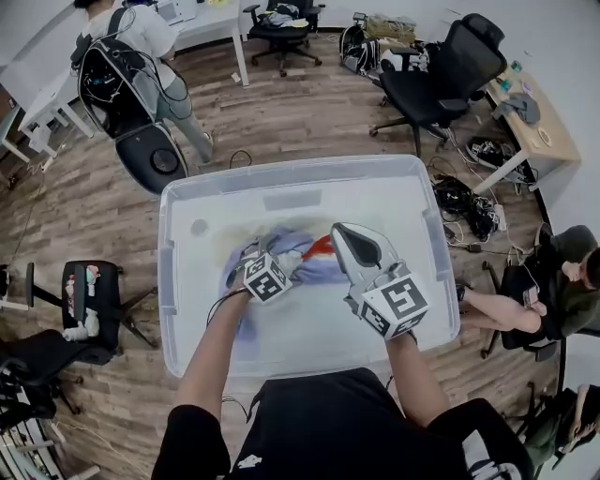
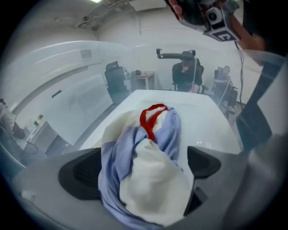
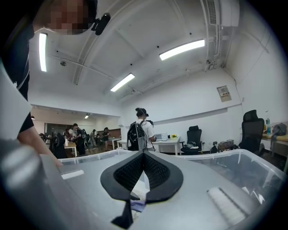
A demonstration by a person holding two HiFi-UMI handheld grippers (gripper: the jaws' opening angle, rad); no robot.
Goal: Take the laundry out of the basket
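A clear plastic basket stands on the wooden floor in the head view. At its bottom lies a bundle of laundry: light blue cloth, white cloth and a red strap. My left gripper reaches down into the basket and stands open, its wide jaws on either side of the laundry, pads not pressing it. My right gripper hovers over the basket's middle, pointing level, shut with nothing between its pads. It also shows at the top of the left gripper view.
A person with a black backpack stands beyond the basket's far left corner. Black office chairs and a desk are at the back right. Someone sits at the right. A small black stool is to the left.
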